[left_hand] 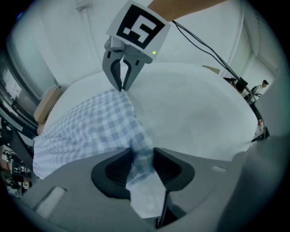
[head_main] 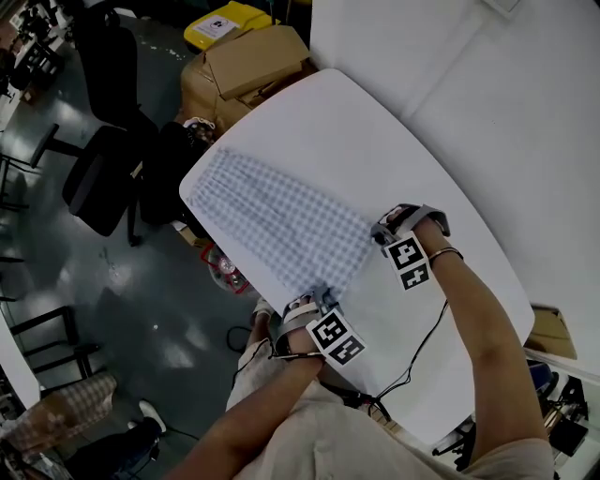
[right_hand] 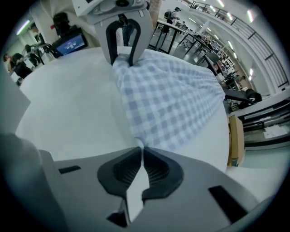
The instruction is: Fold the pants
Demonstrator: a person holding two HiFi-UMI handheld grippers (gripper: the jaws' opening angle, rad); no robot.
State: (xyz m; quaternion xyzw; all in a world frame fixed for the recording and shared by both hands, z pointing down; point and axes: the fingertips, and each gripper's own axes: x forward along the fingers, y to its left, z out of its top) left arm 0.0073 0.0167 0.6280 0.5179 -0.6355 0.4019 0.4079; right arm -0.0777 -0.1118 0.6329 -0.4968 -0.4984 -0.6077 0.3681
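Blue-and-white checked pants (head_main: 272,220) lie flat on the white table (head_main: 375,131), stretching away from me toward its far left edge. My left gripper (head_main: 319,298) points down at the near left corner of the pants; in the left gripper view a bunch of checked cloth (left_hand: 141,158) fills the gap between its pads. My right gripper (head_main: 382,230) stands at the near right corner, jaws almost together, nipping the cloth's edge (right_hand: 138,144). Each gripper shows in the other's view: the right gripper (left_hand: 122,84) and the left gripper (right_hand: 122,56).
Cardboard boxes (head_main: 248,66) and a yellow bin (head_main: 225,23) sit past the table's far end. Black office chairs (head_main: 108,159) stand on the floor to the left. A black cable (head_main: 427,342) trails over the table's near right part.
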